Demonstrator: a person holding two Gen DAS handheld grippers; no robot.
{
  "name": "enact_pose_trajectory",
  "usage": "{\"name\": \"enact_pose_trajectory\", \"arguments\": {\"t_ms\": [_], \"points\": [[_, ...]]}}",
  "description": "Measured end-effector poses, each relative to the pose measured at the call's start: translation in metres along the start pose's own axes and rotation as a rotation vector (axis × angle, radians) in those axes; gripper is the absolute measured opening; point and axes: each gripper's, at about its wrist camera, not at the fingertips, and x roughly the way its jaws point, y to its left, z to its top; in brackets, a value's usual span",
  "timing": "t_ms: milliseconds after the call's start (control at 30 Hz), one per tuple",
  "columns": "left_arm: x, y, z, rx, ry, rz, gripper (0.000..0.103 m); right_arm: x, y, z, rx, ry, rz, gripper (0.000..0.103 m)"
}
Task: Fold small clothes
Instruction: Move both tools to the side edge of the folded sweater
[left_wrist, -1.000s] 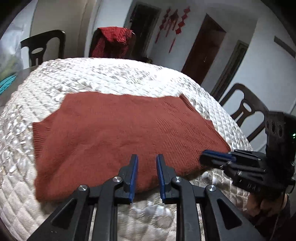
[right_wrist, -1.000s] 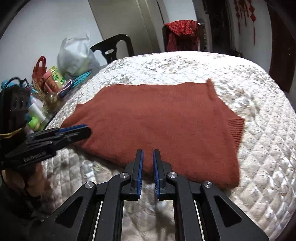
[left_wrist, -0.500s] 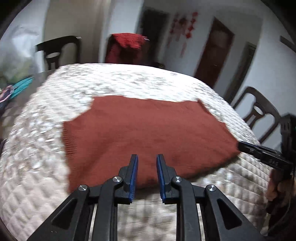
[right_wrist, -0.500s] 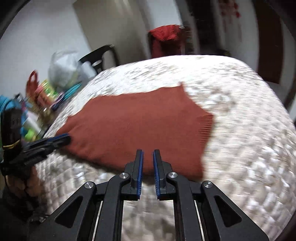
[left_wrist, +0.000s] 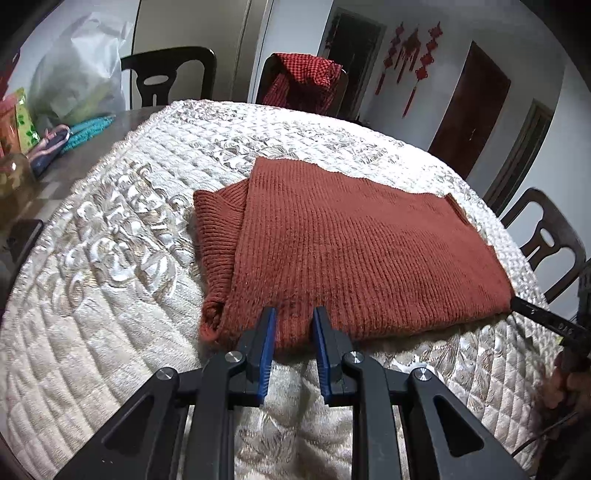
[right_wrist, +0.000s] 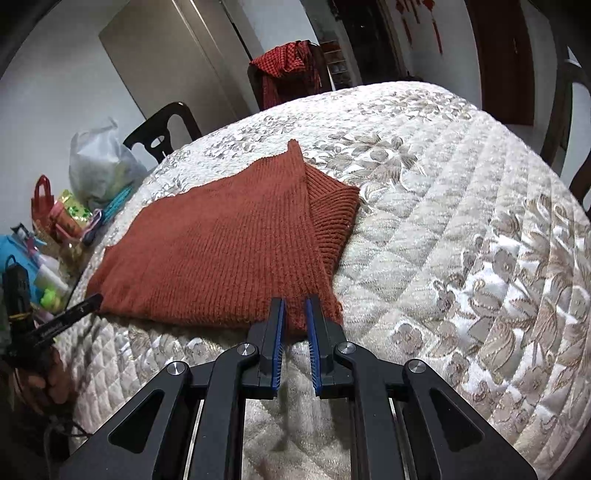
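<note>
Far left: plastic bag (left_wrist: 74, 74) and bottles (right_wrist: 48, 273), set on the bare bench (left_wrist: 85, 155) edge beside the quilt (left_wrist: 110, 258). Left gripper (left_wrist: 293, 314): fingers (left_wrist: 266, 332) parted, near hem of the sweater (left_wrist: 351, 251) lodged between them, cloth not pinched. Sweater: rust-red knit, laid flat on the quilt mid-bench, ribbed sleeves tucked beneath at both sides. Right gripper (right_wrist: 294, 304): fingers (right_wrist: 277, 325) narrowly parted, set astride the hem near the right corner, cloth seen in the gap. Behind: chair (left_wrist: 306, 81) draped with a red checked cloth (right_wrist: 291, 59).
</note>
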Motion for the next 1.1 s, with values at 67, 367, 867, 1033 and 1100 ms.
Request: {"name": "enact_pose_trajectory", "arguments": {"t_ms": [67,367,867,1033,1100], "points": [[-0.005,-0.003,0.0,0.005,-0.006,0.01,0.028,-0.004,0.001,-0.002,0.001,0.006,-0.002,0.013],[-0.022,0.002,-0.009,-0.01,-0.013,0.049,0.036,-0.011,0.002,-0.016,0.043,0.045,0.061,0.037],[-0.007,0.021,-0.009,-0.146,0.02,-0.043,0.047,0.005,-0.007,-0.002,0.176,0.047,0.174,0.045],[-0.004,0.036,-0.006,-0.242,0.009,-0.09,0.049,0.007,-0.016,-0.001,0.245,0.041,0.212,0.045],[-0.003,0.04,-0.005,-0.274,0.003,-0.104,0.049,0.007,-0.019,0.0,0.27,0.036,0.225,0.045]]}}
